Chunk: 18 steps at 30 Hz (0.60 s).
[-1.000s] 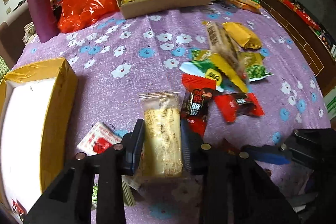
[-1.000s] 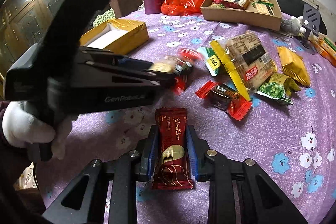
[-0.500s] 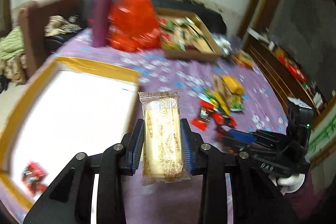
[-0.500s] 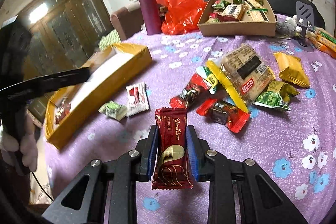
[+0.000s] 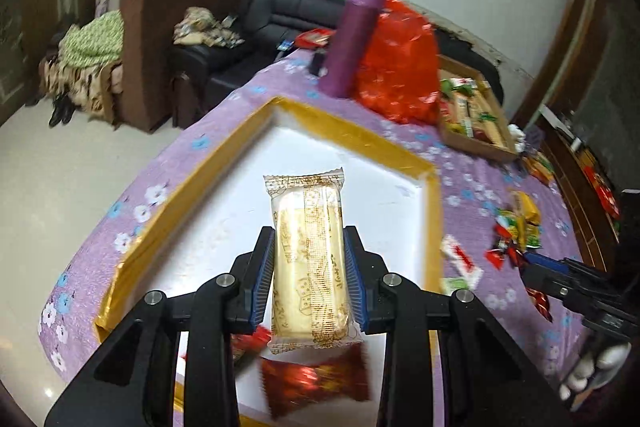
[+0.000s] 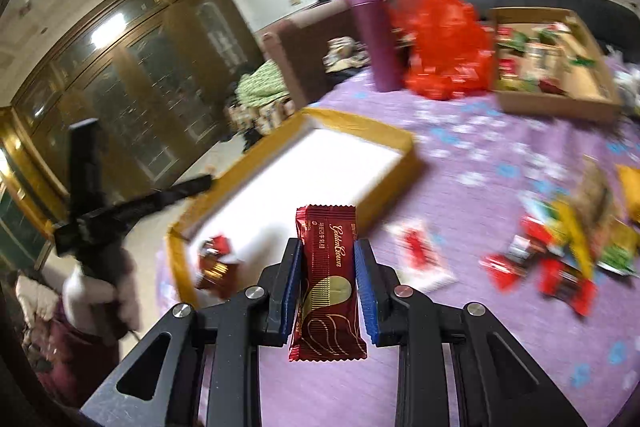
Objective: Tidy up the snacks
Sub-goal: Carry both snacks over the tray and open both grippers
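A tray (image 5: 352,137) sat at the tabletop's (image 5: 192,163) left edge with wrapped snacks (image 5: 316,383) in its near corner; a bottle (image 5: 352,43), bag (image 5: 400,67) and box (image 5: 476,147) stood along the far edge, loose snacks (image 5: 516,227) lay right.

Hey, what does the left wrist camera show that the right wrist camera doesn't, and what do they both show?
Only the left wrist view shows the left gripper clamping a pale yellow cake packet over the yellow box.

Only the right wrist view shows the right gripper clamping a dark red Golden Crown bar, plus wooden cabinets.

Both show the yellow box, the purple bottle, the red bag and the cardboard snack tray.
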Tool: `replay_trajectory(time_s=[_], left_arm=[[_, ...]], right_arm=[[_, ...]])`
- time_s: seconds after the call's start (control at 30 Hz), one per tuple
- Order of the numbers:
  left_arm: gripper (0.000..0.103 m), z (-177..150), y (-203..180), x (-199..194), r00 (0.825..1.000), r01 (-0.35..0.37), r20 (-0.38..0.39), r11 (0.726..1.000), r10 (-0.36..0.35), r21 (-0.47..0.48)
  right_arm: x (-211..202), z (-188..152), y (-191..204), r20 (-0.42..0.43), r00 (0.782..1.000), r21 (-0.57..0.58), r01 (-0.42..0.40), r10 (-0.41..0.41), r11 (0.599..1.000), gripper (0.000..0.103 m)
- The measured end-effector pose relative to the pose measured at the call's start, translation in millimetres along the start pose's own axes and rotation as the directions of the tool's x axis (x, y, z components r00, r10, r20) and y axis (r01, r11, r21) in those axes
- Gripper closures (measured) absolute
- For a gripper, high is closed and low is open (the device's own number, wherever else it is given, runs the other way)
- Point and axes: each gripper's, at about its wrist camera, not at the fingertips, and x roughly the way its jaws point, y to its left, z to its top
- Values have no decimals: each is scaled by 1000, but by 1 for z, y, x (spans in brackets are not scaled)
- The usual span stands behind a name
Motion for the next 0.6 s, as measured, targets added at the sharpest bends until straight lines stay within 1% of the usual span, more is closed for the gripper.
replay_trajectory(time_s=[0.1,0.17,0.33,0.4,0.43,0.47,0.53,0.6], left_arm=[[72,-1,19,18,999,-20,-42,999,18,-45],[72,-3,30,25,998,-29,-63,997,25,-70],[71,-7,44,27,998,7,-67,993,-16,-121],[70,-9,50,25,997,33,-65,989,-42,-143],[70,-10,52,22,997,43,-62,987,-53,-157],[69,-10,53,20,997,47,-60,985,-57,-164],[62,-10,56,16,996,55,-58,980,-67,-190],[59,-10,57,8,996,68,-43,974,-79,-215]], right_arm=[[33,10,25,-39,999,-14,-3,3,1000,76],[61,13,37,-81,997,-9,-4,3,1000,76],[114,13,51,-161,987,9,-2,3,1000,76],[123,12,54,-171,985,7,2,-1,1000,76],[127,11,57,-172,985,6,3,-2,1000,73],[130,11,57,-169,986,6,2,-1,1000,73],[128,10,58,-158,987,7,-5,6,1000,73],[121,10,59,-141,990,4,-3,4,1000,73]])
